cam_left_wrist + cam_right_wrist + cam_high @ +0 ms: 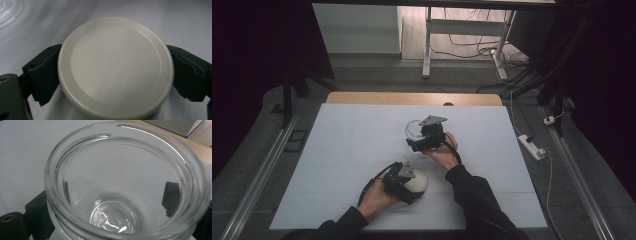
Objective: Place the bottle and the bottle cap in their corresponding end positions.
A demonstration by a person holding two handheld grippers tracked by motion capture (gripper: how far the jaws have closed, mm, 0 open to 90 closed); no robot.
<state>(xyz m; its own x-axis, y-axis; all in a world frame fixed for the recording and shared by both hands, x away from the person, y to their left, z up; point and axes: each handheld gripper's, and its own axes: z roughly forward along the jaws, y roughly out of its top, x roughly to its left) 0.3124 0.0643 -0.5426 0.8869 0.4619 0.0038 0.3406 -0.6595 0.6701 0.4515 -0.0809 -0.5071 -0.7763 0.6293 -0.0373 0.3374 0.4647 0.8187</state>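
A round cream lid [115,62] sits flat between the two black jaws of my left gripper [115,75], which is shut on its rim. In the high view that gripper [413,185] and the lid [418,182] are low over the near middle of the white table sheet [347,145]. My right gripper [117,205] is shut on a clear glass jar [125,182] with an open mouth and nothing inside; its jaws show through the glass. The right gripper [418,136] holds the jar [412,130] farther back at the table's middle. The jar's edge [7,10] also shows beside the lid.
The wooden table edge [412,98] runs along the far side. On the floor to the right lies a white power strip [532,146] with cables. White desk legs [427,45] stand beyond the table. Metal rails flank both sides.
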